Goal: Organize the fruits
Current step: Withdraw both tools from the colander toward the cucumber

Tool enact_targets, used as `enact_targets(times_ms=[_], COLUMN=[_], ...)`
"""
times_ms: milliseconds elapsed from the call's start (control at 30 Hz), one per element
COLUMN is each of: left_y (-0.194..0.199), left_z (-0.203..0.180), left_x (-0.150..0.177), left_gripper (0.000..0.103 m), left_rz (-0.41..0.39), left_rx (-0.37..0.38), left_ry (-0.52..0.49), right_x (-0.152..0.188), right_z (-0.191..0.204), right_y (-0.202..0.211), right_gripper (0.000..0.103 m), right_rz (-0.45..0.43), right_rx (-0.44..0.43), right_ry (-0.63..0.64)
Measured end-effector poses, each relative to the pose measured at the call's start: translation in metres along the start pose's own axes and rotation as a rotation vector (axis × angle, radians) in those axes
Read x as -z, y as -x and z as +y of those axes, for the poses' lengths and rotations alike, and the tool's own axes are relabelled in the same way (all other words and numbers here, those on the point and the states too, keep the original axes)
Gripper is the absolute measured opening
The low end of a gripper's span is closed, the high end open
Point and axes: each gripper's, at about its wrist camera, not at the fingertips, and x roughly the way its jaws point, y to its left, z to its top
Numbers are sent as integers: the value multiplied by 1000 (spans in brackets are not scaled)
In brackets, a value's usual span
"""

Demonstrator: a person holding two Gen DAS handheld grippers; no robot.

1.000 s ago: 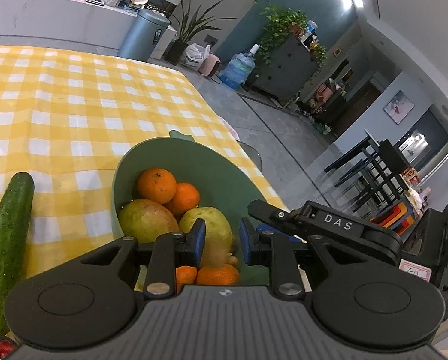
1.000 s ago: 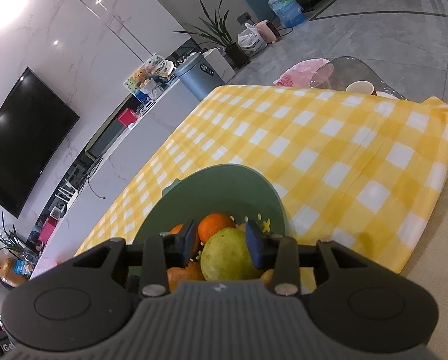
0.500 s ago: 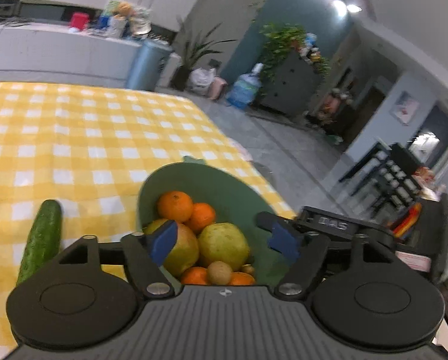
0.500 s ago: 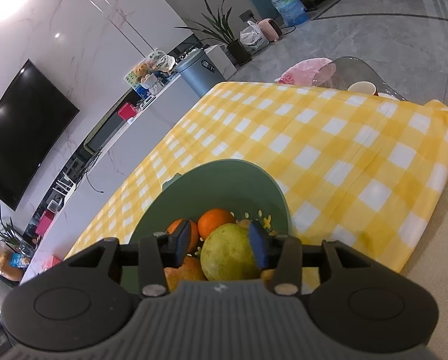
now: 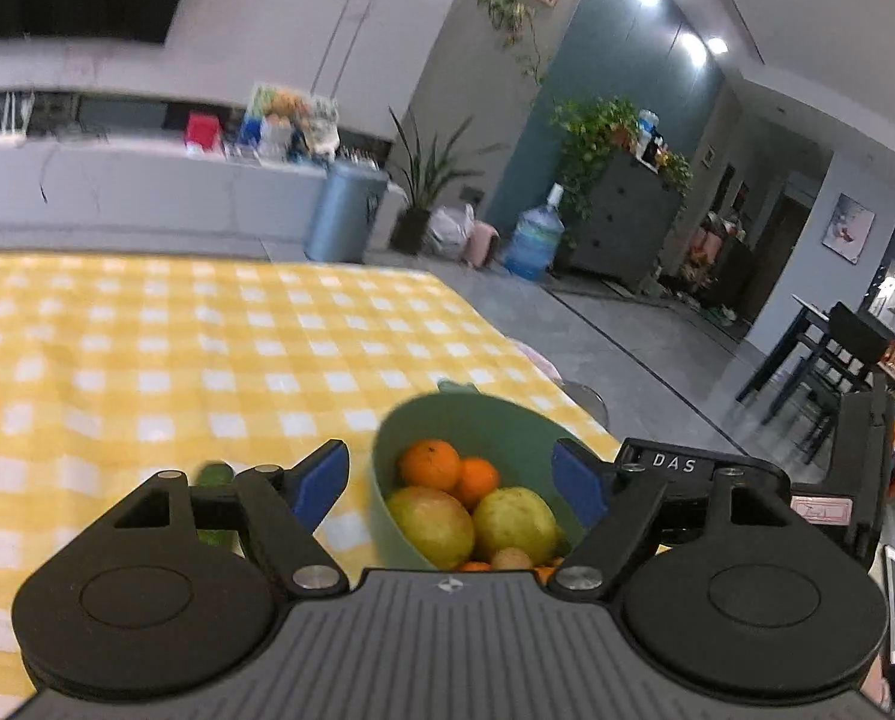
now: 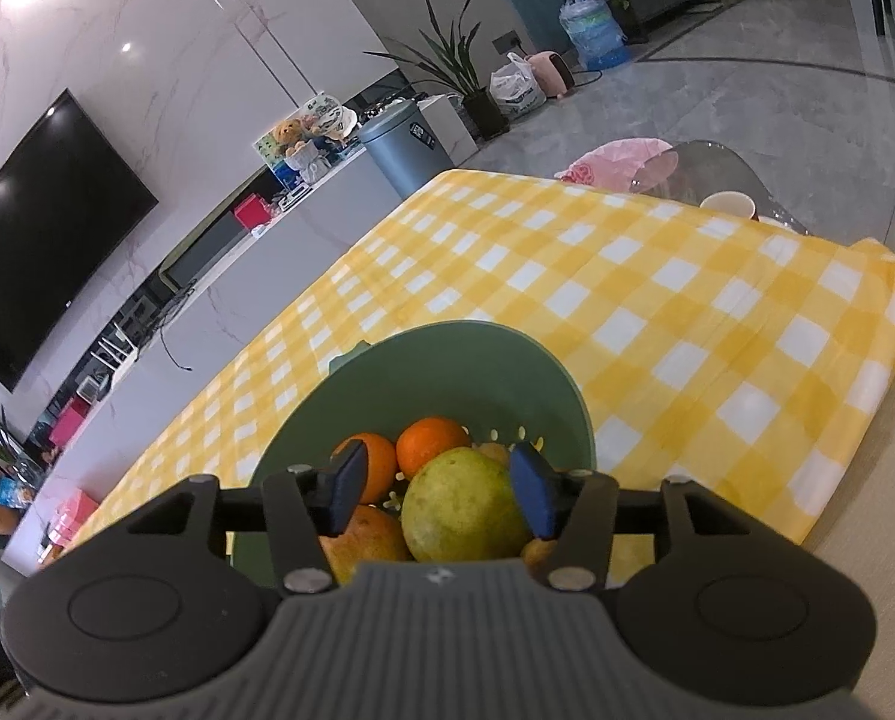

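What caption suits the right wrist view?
Right gripper opening over a green pear among oranges in a green bowl.

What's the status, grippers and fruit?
Left gripper open, empty. Right gripper opening, green pear between jaws. Fruit in green bowl. Nothing blocking.

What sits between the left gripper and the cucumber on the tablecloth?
Nothing visible on the cloth. The cucumber lies beside the green bowl, mostly hidden behind the left gripper's own finger, and the open jaws point at the bowl's fruit instead.
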Motion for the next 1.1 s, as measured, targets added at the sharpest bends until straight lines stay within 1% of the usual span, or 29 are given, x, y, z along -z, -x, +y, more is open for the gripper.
enact_targets(times_ms=[100,167,267,400,500,600,667,700,767,933,1100], left_y=[13,21,31,47,56,62,65,66,66,66,67], left_z=[-7,-11,-14,-13,-7,2,10,15,26,59,90], left_x=[-2,-3,-4,-5,-6,-6,-6,-6,-7,-9,-4], left_gripper=[90,90,90,90,90,90,90,90,90,90,90], left_rz=[-18,-33,-42,-58,-66,-72,-73,-67,-29,29,88], left_rx=[-37,-60,-72,-93,-113,-158,-204,-226,-266,-309,-383], left_ry=[-53,-81,-94,-100,-85,-64,-57,-51,-19,81,150], right_x=[1,3,6,16,23,31,36,39,44,58,72], right_z=[8,15,31,60,78,94,104,109,118,137,152], right_y=[4,6,10,19,24,28,31,32,34,34,30], right_gripper=[59,60,60,61,61,61,63,64,64,64,64], right_rz=[-4,2,25,24,32,44,49,53,60,87,135], right_rx=[-1,-11,-36,-59,-86,-107,-116,-119,-122,-111,-103], right_ry=[34,55,110,205,254,295,322,333,359,418,459])
